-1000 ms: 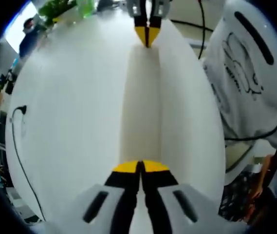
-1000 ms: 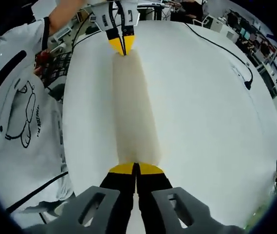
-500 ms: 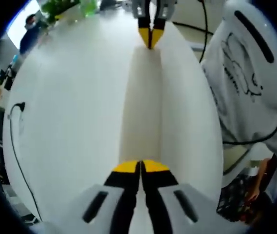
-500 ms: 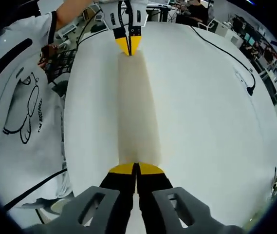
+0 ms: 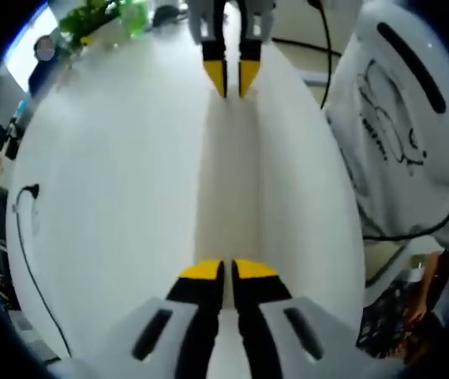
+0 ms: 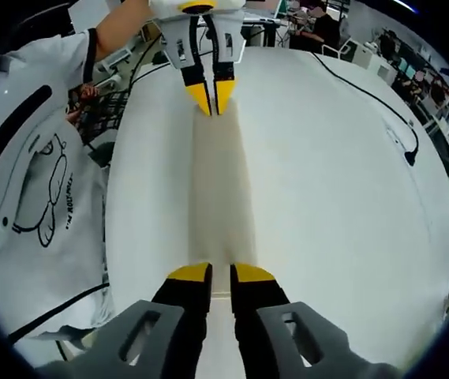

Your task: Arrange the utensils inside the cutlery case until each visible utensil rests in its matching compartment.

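The workspace is a white table [image 5: 114, 205] with a long, pale, flat strip lying along its middle. This strip is taken to be the closed cutlery case [image 5: 226, 181]; no utensil and no compartment is visible, so the case's contents cannot be told.

Left gripper view, left to right: a black cable [image 5: 25, 237] trails along the left edge of the table. The case runs up the centre. The left gripper [image 5: 228, 270] sits at the near end of the case with its yellow-tipped jaws slightly parted, a narrow gap between them, and the case end just ahead of the tips rather than pinched. The right gripper [image 5: 232, 77] stands at the far end, its jaws also parted. At the right, the person's white printed shirt [image 5: 402, 126] borders the table.

Right gripper view, left to right: the white printed shirt [image 6: 31, 189] is at the left. The cutlery case [image 6: 220, 185] lies in the centre, with the right gripper [image 6: 220, 272] at its near end, jaws apart, gripping nothing. The left gripper [image 6: 211, 96] is at the far end, jaws apart. A second cable [image 6: 382, 103] crosses the table [image 6: 342, 221] at the right.

Step in hand, as a judgement: the case is set down flat and both ends are released. The next move calls for opening the case, so that its compartments are exposed before any utensil is sorted.
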`<state>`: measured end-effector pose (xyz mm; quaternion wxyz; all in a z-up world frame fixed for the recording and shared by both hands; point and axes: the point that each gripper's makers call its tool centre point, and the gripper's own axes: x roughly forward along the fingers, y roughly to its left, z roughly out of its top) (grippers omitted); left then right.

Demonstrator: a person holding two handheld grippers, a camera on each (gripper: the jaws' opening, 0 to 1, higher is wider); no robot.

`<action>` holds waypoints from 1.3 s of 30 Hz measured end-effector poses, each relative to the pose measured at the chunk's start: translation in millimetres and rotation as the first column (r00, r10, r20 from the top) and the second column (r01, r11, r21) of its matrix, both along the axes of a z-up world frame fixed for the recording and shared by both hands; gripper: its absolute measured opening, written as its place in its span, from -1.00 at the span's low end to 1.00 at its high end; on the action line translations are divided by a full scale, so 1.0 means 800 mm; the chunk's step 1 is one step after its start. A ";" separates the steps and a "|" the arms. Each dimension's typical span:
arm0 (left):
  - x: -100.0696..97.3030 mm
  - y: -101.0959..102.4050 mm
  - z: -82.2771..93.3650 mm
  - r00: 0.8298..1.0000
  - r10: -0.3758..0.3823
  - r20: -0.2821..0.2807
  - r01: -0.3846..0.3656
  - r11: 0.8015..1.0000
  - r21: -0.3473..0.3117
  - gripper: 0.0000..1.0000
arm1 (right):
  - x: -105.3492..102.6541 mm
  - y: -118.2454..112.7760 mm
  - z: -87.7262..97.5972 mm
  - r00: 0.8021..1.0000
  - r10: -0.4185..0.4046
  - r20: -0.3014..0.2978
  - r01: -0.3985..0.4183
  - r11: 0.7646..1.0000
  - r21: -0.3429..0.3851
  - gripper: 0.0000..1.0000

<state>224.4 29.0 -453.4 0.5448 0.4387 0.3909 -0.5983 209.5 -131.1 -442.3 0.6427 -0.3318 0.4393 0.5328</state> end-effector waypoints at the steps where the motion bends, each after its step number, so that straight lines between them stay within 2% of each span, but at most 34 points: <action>1: 0.002 -0.002 0.000 1.000 0.000 -0.003 0.000 1.000 -0.004 -0.92 | 0.002 0.001 0.001 1.000 0.013 0.013 -0.013 1.000 -0.001 -0.85; 4: 0.010 -0.003 0.003 1.000 0.000 -0.009 0.000 1.000 -0.005 -0.95 | 0.005 0.001 0.000 1.000 -0.014 0.014 0.014 1.000 -0.021 -0.88; 7: 0.016 -0.006 0.003 0.999 0.027 -0.019 -0.027 1.000 -0.002 -0.98 | 0.004 0.003 -0.002 1.000 0.003 0.020 -0.002 0.999 -0.045 -0.90; 12: 0.013 -0.009 0.002 1.000 -0.008 -0.008 0.008 1.000 0.019 -0.99 | 0.001 0.004 -0.006 1.000 0.024 0.018 -0.023 0.997 -0.079 -0.90; 13: 0.015 -0.009 0.002 1.000 0.006 -0.014 -0.006 1.000 0.025 -0.99 | 0.002 0.004 -0.006 0.997 0.069 0.036 -0.065 0.994 -0.093 -0.90; 14: 0.015 -0.008 0.002 0.998 0.054 -0.030 -0.053 0.998 0.029 -0.99 | 0.001 0.004 -0.006 0.994 0.095 0.053 -0.089 0.990 -0.109 -0.90; 16: 0.016 -0.009 0.002 0.999 0.032 -0.024 -0.032 0.999 0.024 -0.99 | -0.003 0.006 -0.008 0.992 0.108 0.062 -0.099 0.987 -0.126 -0.90; 20: 0.020 -0.011 -0.004 0.999 0.036 -0.002 -0.036 0.999 0.028 -0.99 | -0.002 0.005 -0.007 0.997 0.064 0.047 -0.059 0.994 -0.095 -0.90; 22: 0.020 -0.012 -0.005 0.999 0.023 0.022 -0.024 0.999 0.038 -0.99 | -0.005 0.006 -0.007 0.994 0.073 0.085 -0.064 0.993 -0.103 -0.90; 26: 0.025 -0.014 -0.007 0.999 0.029 0.042 -0.031 0.998 0.047 -0.99 | -0.005 0.006 -0.006 0.993 0.079 0.088 -0.071 0.993 -0.096 -0.95; 28: 0.027 -0.014 -0.008 0.999 0.029 0.041 -0.030 0.999 0.020 -0.99 | -0.005 0.004 -0.005 0.994 0.079 0.080 -0.073 0.994 -0.077 -0.95; 30: 0.028 -0.017 -0.008 0.997 0.076 0.027 -0.076 0.997 -0.027 -0.98 | -0.004 0.003 -0.004 0.993 0.087 0.074 -0.083 0.995 -0.056 -0.93; 31: 0.028 -0.015 -0.008 0.995 0.100 0.023 -0.099 0.995 -0.032 -0.95 | 0.000 0.003 -0.004 0.996 0.045 0.083 -0.041 0.998 -0.041 -0.83; 33: 0.025 -0.008 -0.008 0.995 0.093 0.031 -0.092 0.995 -0.022 -0.93 | 0.006 -0.002 -0.001 0.995 0.038 0.094 -0.034 0.998 -0.046 -0.69; 35: 0.025 -0.007 -0.001 0.995 0.079 0.058 -0.077 0.996 -0.036 -0.92 | 0.004 -0.003 0.003 0.996 0.038 0.087 -0.035 0.999 -0.041 -0.70; 39: 0.022 -0.014 0.004 0.995 0.089 0.035 -0.086 0.994 -0.069 -0.91 | -0.006 0.003 0.004 0.997 0.051 0.059 -0.050 0.998 -0.025 -0.71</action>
